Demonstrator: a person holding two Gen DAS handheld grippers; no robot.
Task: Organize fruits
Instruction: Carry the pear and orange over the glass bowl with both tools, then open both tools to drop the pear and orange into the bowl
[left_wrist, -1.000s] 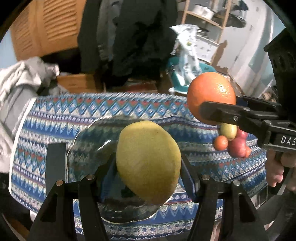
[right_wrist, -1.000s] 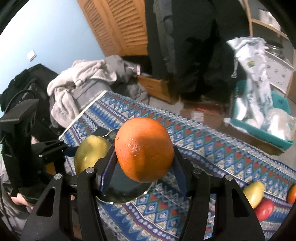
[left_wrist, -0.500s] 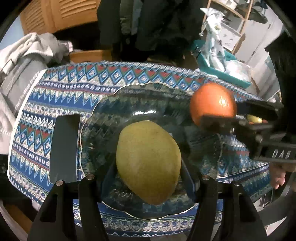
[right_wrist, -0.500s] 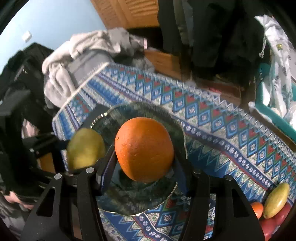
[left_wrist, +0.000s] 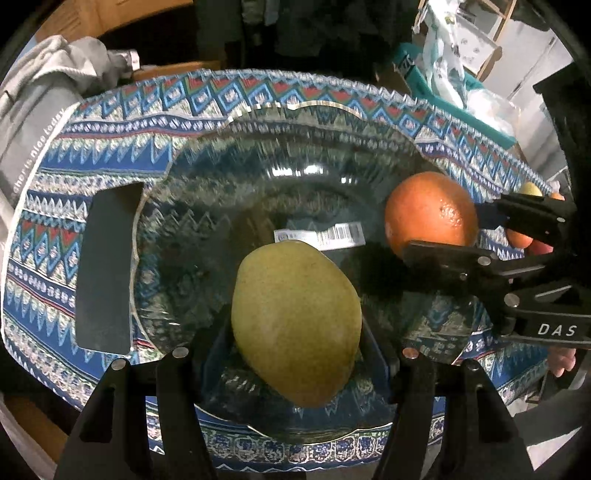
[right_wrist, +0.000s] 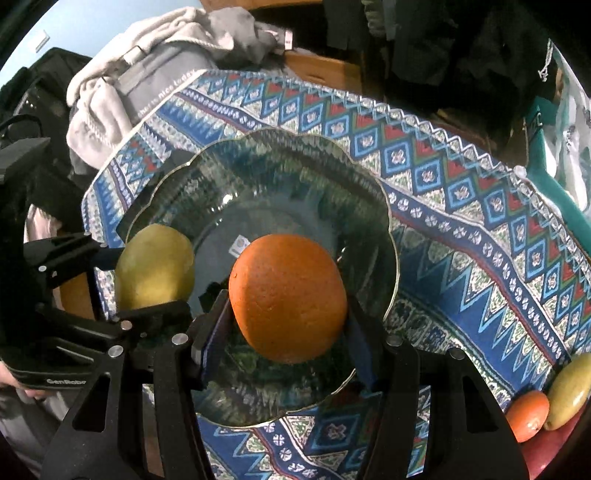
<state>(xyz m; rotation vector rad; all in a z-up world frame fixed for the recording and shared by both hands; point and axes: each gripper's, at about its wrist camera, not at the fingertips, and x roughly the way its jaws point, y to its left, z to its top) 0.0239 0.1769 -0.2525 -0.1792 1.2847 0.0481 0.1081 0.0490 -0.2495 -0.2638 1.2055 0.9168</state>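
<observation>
A patterned cloth (right_wrist: 461, 206) carries a glass plate (right_wrist: 369, 192) and loose fruits (right_wrist: 546, 402).

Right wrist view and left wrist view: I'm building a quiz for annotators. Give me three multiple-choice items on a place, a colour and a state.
1. The round orange fruit hangs over:
A. the clear scalloped glass plate
B. the grey clothes pile
C. the teal tub

2. The fruit in the left gripper is:
A. red
B. yellow-green
C. purple

3. The right gripper is:
A. open and empty
B. shut on the orange
C. shut on the plate rim

Answers: A, the plate lies right behind the orange; B, the oval yellow-green mango sits between its jaws; B, both pads press the orange's sides.
</observation>
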